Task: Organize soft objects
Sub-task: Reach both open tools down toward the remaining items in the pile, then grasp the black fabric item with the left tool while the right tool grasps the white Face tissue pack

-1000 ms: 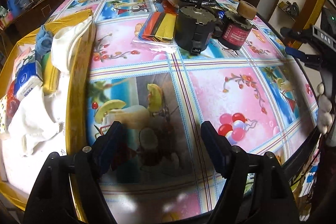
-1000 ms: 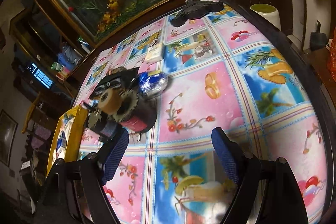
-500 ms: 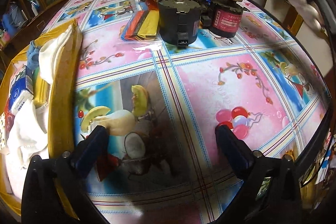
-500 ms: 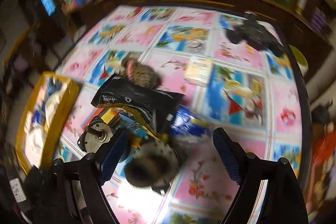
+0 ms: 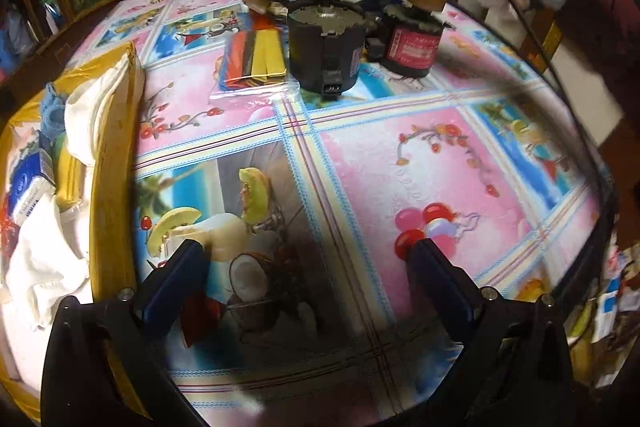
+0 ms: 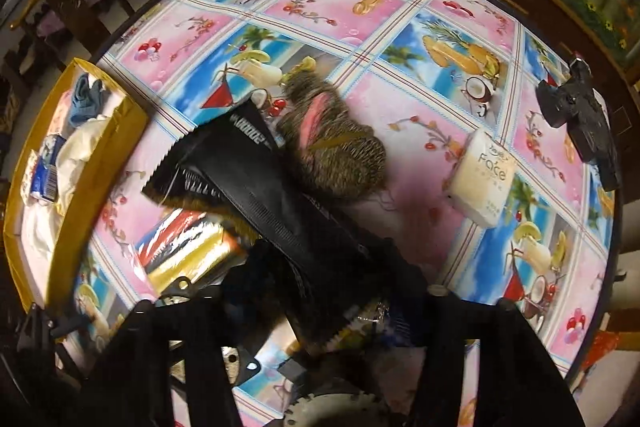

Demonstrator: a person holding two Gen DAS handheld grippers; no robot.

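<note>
My right claw (image 6: pixel 320 291) has just been closing on the black pouch (image 6: pixel 256 179), furry toy (image 6: pixel 332 143) at twelve o'clock; my left claw (image 5: pixel 308 263) gapes empty.

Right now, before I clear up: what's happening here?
A person holds two grippers over the fruit-print tablecloth. The right gripper has just been closing its jaws around the black serrated foil pouch; a firm grip isn't clear. The left gripper, jaws just opened wide and empty, hovers beside the yellow box of white cloths.

Table: your round table (image 5: pixel 460 155), fruit-print oilcloth.
On it: yellow box (image 5: pixel 112 163), two motors (image 5: pixel 326 45), tissue pack (image 6: pixel 482 177), furry toy (image 6: pixel 336 143).
</note>
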